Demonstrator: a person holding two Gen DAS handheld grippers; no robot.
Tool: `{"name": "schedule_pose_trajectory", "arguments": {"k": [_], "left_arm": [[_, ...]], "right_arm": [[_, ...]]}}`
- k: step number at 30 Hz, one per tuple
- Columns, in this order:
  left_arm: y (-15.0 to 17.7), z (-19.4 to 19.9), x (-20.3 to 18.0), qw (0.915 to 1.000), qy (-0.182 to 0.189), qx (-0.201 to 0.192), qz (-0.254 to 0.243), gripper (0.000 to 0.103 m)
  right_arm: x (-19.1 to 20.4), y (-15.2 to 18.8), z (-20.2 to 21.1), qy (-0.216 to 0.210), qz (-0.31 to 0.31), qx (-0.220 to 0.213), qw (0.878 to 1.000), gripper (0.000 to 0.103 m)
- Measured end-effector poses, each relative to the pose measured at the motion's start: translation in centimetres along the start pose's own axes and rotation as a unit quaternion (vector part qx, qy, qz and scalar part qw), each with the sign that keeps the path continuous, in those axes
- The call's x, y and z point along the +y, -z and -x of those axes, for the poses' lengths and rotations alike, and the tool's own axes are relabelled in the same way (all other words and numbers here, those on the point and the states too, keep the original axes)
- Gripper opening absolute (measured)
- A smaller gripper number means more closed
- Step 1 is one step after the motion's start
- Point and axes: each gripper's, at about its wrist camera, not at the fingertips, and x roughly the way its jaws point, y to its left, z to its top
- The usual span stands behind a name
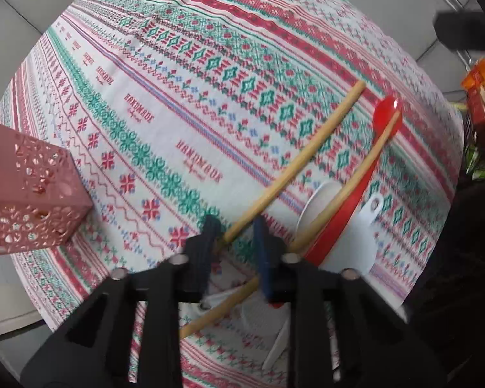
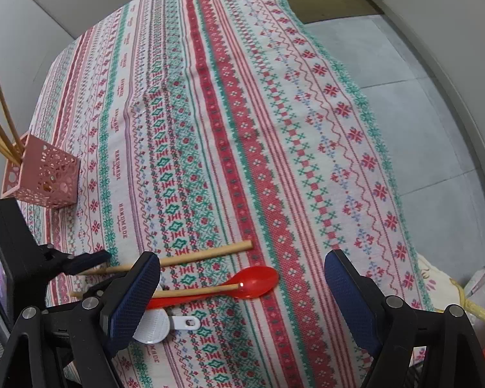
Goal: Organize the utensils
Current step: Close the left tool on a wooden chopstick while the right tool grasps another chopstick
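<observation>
Standing at the left edge of the patterned tabletop [image 2: 210, 103], the pink holder [image 2: 43, 177] holds several chopsticks (upright, leaning). Next, the left tool [image 1: 234, 229] is clamped on a chopstick [image 1: 294, 165]; beside it lie another chopstick [image 2: 207, 289], a red spoon [image 2: 252, 281] and a white spoon [image 2: 155, 326]. Rightmost, the right tool [image 2: 242, 294] gapes apart above them.

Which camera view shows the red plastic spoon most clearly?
The right wrist view: the red plastic spoon lies almost whole and sharp, with only its handle end hidden. The left wrist view shows it blurred, and a wooden chopstick crosses it.
</observation>
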Motion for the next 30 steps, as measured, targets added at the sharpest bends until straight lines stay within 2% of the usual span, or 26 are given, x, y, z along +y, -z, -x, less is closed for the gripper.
{"name": "schedule_pose_trajectory", "arguments": {"k": [4, 7, 12, 15, 18, 19, 22, 27, 29, 30], "left_arm": [[-1.0, -0.2, 0.7, 0.9993, 0.003, -0.002, 0.036, 0.017], [-0.7, -0.3, 1.8, 0.9975, -0.008, 0.013, 0.069, 0.014], [0.9, -0.2, 2.4, 0.9963, -0.016, 0.041, 0.074, 0.013], [1.3, 0.1, 2.5, 0.9969, 0.004, 0.026, 0.074, 0.014], [-0.1, 0.4, 2.0, 0.9977, 0.005, 0.005, 0.067, 0.033], [-1.3, 0.4, 1.7, 0.998, 0.004, -0.001, 0.063, 0.036], [-3.8, 0.1, 0.9, 0.9982, 0.009, -0.018, 0.057, 0.036], [-7.8, -1.3, 0.3, 0.9958, 0.014, -0.048, 0.077, 0.036], [-8.7, -1.4, 0.4, 0.9941, 0.015, -0.065, 0.086, 0.036], [-8.1, -0.9, 1.3, 0.9935, 0.013, -0.07, 0.088, 0.034]], "right_arm": [[-0.4, -0.3, 0.1, 0.001, -0.003, 0.0, 1.0, 0.087], [-0.5, -0.5, 0.0, 0.001, -0.002, 0.0, 1.0, 0.087], [-0.8, -0.7, -0.2, 0.0, -0.006, 0.005, 1.0, 0.087], [-1.0, -0.7, -0.3, 0.0, -0.006, 0.007, 1.0, 0.087], [-1.1, -0.7, -0.4, 0.002, -0.008, 0.008, 1.0, 0.087], [-1.2, -0.7, -0.5, 0.003, -0.009, 0.009, 1.0, 0.087], [-1.4, -0.8, -0.6, 0.002, -0.016, 0.013, 1.0, 0.087], [-1.4, -0.7, -1.2, 0.001, -0.02, 0.027, 0.999, 0.087], [-1.3, -0.5, -1.6, -0.001, -0.022, 0.034, 0.999, 0.087], [-1.3, -0.5, -1.9, -0.003, -0.024, 0.039, 0.999, 0.087]]}}
